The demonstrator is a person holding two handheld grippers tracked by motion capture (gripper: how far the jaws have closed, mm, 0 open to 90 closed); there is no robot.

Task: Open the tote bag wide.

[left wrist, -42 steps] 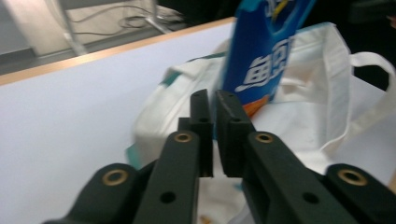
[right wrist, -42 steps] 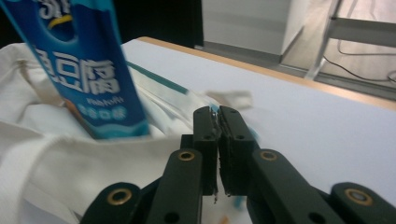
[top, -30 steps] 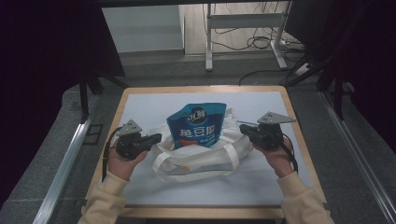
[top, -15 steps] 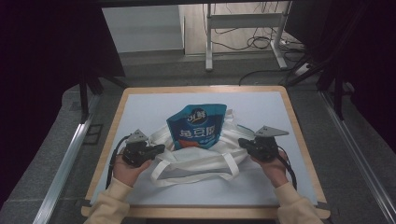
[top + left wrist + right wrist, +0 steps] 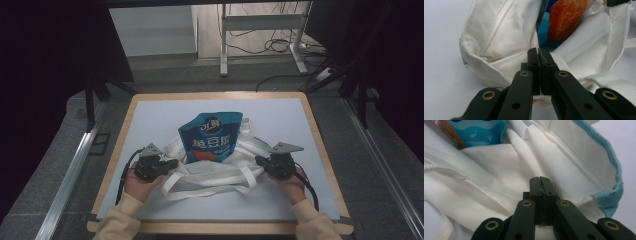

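A white cloth bag (image 5: 215,172) lies slumped on the table, and a blue snack pouch (image 5: 212,135) stands out of its mouth. My left gripper (image 5: 172,162) is shut on the bag's left rim, and my right gripper (image 5: 260,161) is shut on its right rim. In the left gripper view the closed jaws (image 5: 538,51) pinch white fabric (image 5: 499,37), with the pouch's orange and blue print (image 5: 566,17) just beyond. The right gripper view has the jaws (image 5: 540,178) pressed together on folded cloth (image 5: 524,160), near a light-blue trim (image 5: 616,182) and the pouch (image 5: 479,132).
The bag rests on a pale mat (image 5: 150,120) framed by a wooden board (image 5: 215,95). A metal rail (image 5: 70,170) runs along the left side. Desk legs and cables (image 5: 260,45) lie on the floor beyond the table.
Both hands have come down toward the table with the bag. The bag has sunk from hanging between the grippers to lying slack on the mat.
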